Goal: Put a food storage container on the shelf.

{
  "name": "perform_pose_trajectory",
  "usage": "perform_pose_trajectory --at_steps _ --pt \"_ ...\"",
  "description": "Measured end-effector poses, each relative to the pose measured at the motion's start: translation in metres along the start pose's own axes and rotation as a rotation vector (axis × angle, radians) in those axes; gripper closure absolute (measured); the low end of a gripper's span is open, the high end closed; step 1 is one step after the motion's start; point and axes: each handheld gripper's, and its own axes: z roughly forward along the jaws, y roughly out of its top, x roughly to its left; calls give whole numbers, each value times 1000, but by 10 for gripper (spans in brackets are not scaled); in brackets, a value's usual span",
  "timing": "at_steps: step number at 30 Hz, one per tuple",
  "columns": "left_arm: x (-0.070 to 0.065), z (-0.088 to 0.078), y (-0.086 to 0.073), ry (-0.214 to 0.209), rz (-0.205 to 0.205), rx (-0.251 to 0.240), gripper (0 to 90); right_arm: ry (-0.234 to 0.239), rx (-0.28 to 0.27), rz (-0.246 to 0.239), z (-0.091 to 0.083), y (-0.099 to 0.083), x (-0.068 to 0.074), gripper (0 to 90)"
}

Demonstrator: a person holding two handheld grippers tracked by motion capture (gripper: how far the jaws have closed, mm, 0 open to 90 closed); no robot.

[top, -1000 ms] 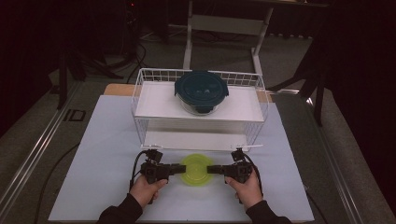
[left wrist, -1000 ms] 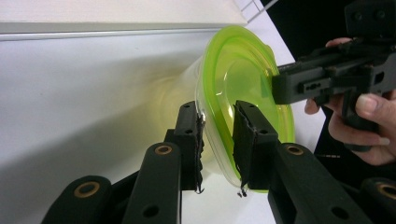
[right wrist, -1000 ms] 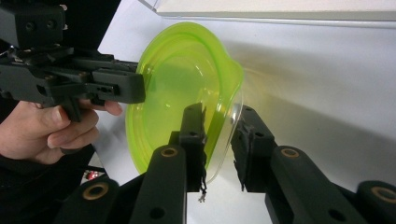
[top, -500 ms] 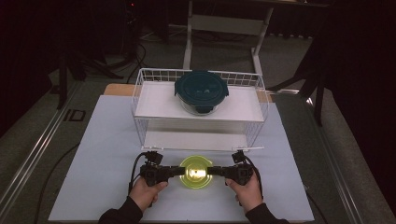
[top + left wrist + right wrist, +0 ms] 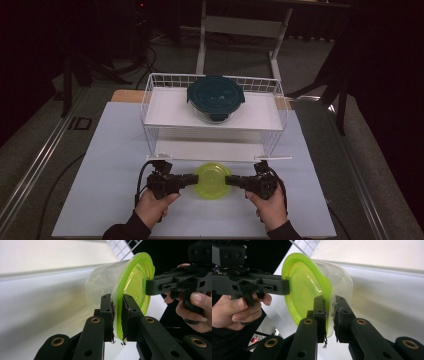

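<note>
A clear plastic container with a yellow-green lid sits between my two grippers, just in front of the wire rack. My left gripper is shut on the lid's rim at its left edge. My right gripper is shut on the rim at the opposite edge. In the left gripper view the jaws pinch the green rim, and the right gripper grips the far side. The right gripper view shows its jaws clamped on the rim, with the left gripper across the lid. I cannot tell whether the container touches the table.
A white wire rack stands behind the container, with a low shelf and an upper shelf. A glass bowl with a dark teal lid sits on the upper shelf. The white tabletop extends left and right.
Both grippers keep their hold on the lid's rim. The container has barely shifted in front of the rack.
</note>
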Motion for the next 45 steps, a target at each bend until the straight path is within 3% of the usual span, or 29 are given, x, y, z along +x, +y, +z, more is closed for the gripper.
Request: perform_pose_trajectory --at_steps 11,27,35,45 --pt "-28 -29 25 -16 61 -73 817 17 -62 -57 -27 23 30 811" --pt "-70 -68 83 -41 136 -165 818 -5 -155 -157 -73 76 82 810" --pt "-79 -79 117 -55 142 -183 818 -13 -191 -172 -87 108 97 811" --pt "-81 -80 157 -44 147 -206 820 -41 -228 -158 -95 147 103 810"
